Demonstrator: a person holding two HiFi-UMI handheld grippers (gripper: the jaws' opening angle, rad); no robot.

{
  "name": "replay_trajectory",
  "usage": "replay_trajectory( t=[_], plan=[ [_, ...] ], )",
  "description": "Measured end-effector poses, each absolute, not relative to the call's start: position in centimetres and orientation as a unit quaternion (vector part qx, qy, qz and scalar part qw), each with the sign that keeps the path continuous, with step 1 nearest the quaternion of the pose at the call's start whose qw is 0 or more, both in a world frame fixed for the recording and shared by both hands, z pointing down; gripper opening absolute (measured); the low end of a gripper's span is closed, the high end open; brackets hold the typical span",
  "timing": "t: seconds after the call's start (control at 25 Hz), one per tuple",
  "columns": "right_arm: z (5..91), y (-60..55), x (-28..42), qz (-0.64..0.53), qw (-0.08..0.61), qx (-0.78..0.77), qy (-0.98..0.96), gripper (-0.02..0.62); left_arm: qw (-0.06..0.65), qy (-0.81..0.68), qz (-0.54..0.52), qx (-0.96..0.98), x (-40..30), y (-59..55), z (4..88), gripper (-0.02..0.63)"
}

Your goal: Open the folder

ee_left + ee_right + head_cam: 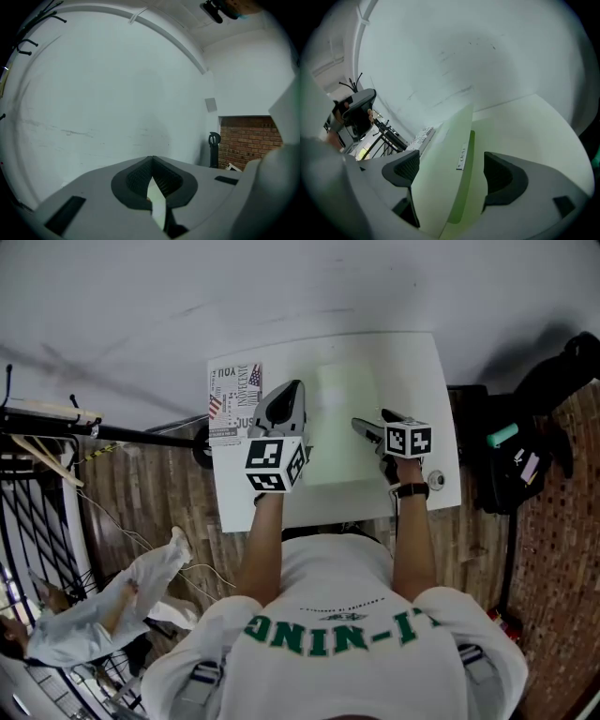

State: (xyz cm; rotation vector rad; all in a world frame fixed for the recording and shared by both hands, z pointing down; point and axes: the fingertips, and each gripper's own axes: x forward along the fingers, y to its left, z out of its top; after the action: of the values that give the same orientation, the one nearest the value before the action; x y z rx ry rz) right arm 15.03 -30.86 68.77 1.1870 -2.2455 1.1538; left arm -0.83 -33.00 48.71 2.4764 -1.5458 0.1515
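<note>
One folder (342, 423), one booklet (234, 401), one table (412, 362); left gripper (298, 386), right gripper (357, 425).

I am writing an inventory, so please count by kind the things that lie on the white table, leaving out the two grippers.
pale green folder: 1
printed booklet: 1
small round thing: 1
Total: 3

A spare, studio-like room: white table (417, 371), wood-plank floor (150, 493), brick wall (248, 136) and a clothes rack (47, 418).
</note>
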Motion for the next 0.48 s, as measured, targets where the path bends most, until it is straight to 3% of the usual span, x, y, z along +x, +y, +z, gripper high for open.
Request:
replay_trajectory(
  t=[0.48],
  plan=[
    [67.5, -30.3, 14.3, 0.45, 0.134, 0.395, -0.79, 0.217, 0.113, -0.537, 0.042, 0.835, -2.7, -32.3, 48.5, 0.014]
  ],
)
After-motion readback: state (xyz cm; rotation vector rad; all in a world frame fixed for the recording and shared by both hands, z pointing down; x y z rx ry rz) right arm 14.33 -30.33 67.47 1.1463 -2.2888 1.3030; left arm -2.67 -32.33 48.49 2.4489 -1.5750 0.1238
